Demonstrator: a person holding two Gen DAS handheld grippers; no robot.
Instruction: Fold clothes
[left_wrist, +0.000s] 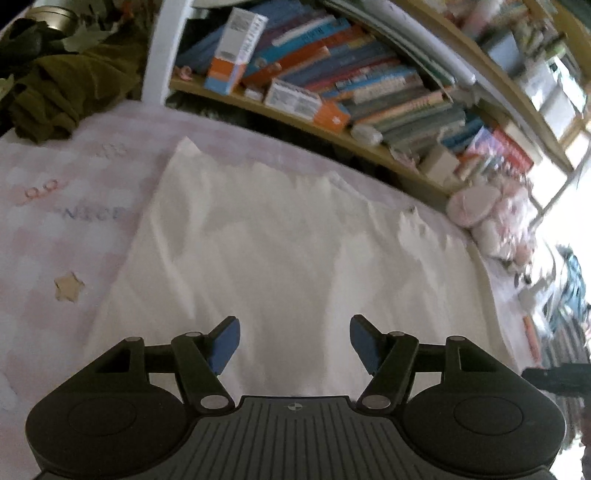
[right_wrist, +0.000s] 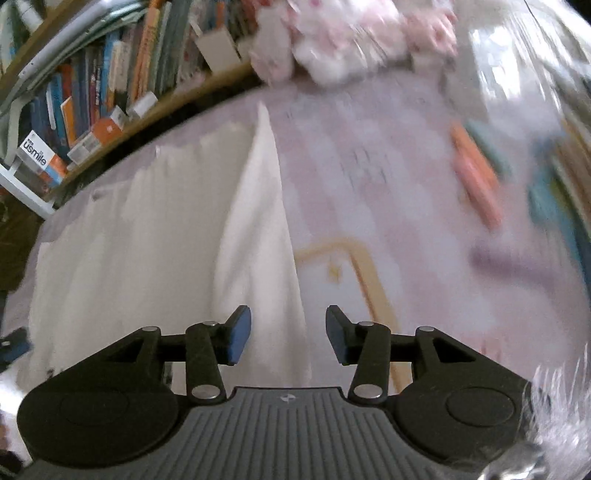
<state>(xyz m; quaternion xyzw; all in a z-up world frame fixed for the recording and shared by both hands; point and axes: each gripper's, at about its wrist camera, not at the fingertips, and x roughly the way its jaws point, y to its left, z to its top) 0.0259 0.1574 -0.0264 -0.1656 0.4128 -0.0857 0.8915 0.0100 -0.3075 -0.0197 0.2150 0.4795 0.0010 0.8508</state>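
1. Nearest the lens in the left wrist view, the black two-finger left gripper with blue pads (left_wrist: 294, 344) stood with its fingers spread wide and nothing between them
2. The black two-finger right gripper with blue pads (right_wrist: 288, 334) was likewise spread and empty
3. The white, softly wrinkled cotton garment (left_wrist: 280, 240) lay spread flat on the pale pink checked bedsheet (left_wrist: 55, 229), directly ahead of and beneath the left gripper
4. From the right gripper, the same garment (right_wrist: 122, 258) lay ahead and mostly to its left; a folded flap ran as a long ridge straight away from the fingers, its near end showing in the gap between the pads
5. The coming move looked to turn on that edge: its long axis lined up with the right gripper's reach, so the right seemed the nearer to pinch it, while the left sat over the garment's middle
6. Only the left view showed the garment's far pointed corner beside the wooden shelf of coloured books (left_wrist: 332, 81) and an olive-green crumpled cloth (left_wrist: 55, 85); only the right view showed the bare sheet past the garment's right edge, much blurred
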